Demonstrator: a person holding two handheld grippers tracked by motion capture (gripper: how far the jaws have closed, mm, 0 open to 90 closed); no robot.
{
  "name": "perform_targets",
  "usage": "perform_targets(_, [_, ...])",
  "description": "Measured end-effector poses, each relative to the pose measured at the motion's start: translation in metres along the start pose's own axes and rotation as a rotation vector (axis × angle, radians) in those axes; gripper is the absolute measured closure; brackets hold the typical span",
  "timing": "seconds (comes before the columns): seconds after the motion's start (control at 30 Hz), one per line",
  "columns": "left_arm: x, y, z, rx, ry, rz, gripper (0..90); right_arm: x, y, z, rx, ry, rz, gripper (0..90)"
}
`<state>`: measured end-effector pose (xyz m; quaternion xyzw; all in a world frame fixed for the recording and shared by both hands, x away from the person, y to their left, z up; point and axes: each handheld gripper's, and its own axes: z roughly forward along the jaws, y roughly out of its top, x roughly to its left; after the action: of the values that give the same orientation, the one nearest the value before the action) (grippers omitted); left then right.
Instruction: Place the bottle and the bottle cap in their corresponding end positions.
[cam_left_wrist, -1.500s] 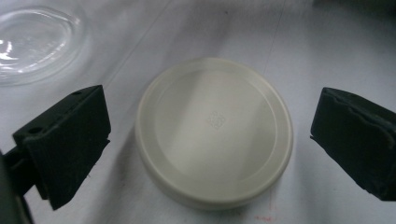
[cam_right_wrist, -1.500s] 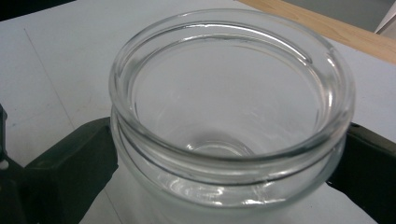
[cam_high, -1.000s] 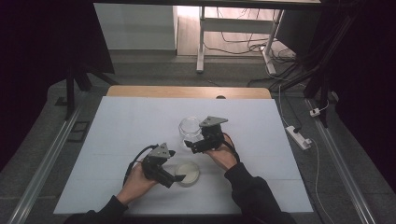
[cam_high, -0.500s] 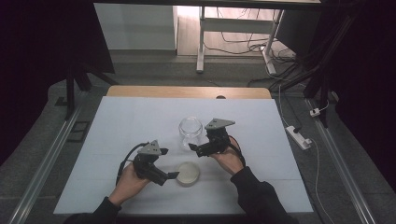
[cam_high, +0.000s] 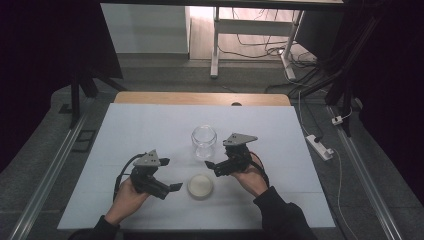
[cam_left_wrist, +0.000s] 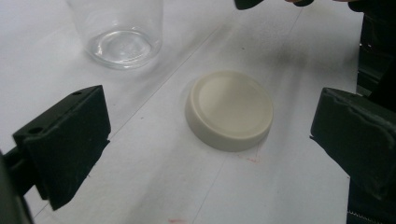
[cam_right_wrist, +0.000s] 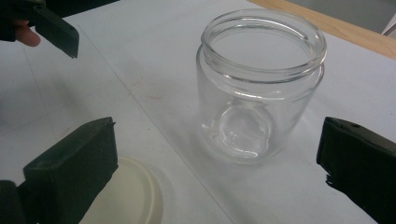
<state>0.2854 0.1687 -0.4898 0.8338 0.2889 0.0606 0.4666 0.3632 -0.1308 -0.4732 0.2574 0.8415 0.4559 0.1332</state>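
A clear, empty glass jar (cam_high: 204, 141) stands upright with no lid near the middle of the white table (cam_high: 125, 140). Its cream round lid (cam_high: 200, 185) lies flat on the table just in front of it. My left gripper (cam_high: 169, 174) is open, a little left of the lid and apart from it. In the left gripper view the lid (cam_left_wrist: 229, 109) lies ahead between the spread jaws of the left gripper (cam_left_wrist: 212, 126). My right gripper (cam_high: 214, 169) is open, right of the lid and in front of the jar. In the right gripper view the jar (cam_right_wrist: 259, 79) stands ahead between the right gripper's (cam_right_wrist: 217, 149) wide jaws, untouched.
The table's wooden far edge (cam_high: 200, 98) runs across the back. Metal rails (cam_high: 50, 175) line the floor on both sides. A power strip (cam_high: 320, 146) lies on the floor to the right. A metal frame (cam_high: 215, 40) stands beyond the table.
Both grippers have drawn back toward the person: the left away from the lid to the left, the right away from the jar. Jar and lid stay put.
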Motion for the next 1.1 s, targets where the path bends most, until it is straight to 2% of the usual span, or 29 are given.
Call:
perform_targets(0.23, [0.000,-0.006,-0.017,-0.043,0.010,-0.009,0.0,0.004,-0.006,-0.016,-0.011,0.000,0.006,0.0])
perform_targets(0.47, [-0.001,-0.015,-0.033,-0.063,0.029,-0.017,0.0,0.006,-0.016,-0.035,-0.017,0.007,0.021,0.0])
perform_targets(0.63, [-0.001,-0.021,-0.043,-0.073,0.045,-0.024,0.0,0.008,-0.024,-0.048,-0.018,-0.006,0.016,0.0])
perform_targets(1.1, [-0.004,-0.046,-0.073,-0.085,0.109,-0.075,0.0,0.005,-0.049,-0.086,-0.044,-0.055,0.064,0.0])
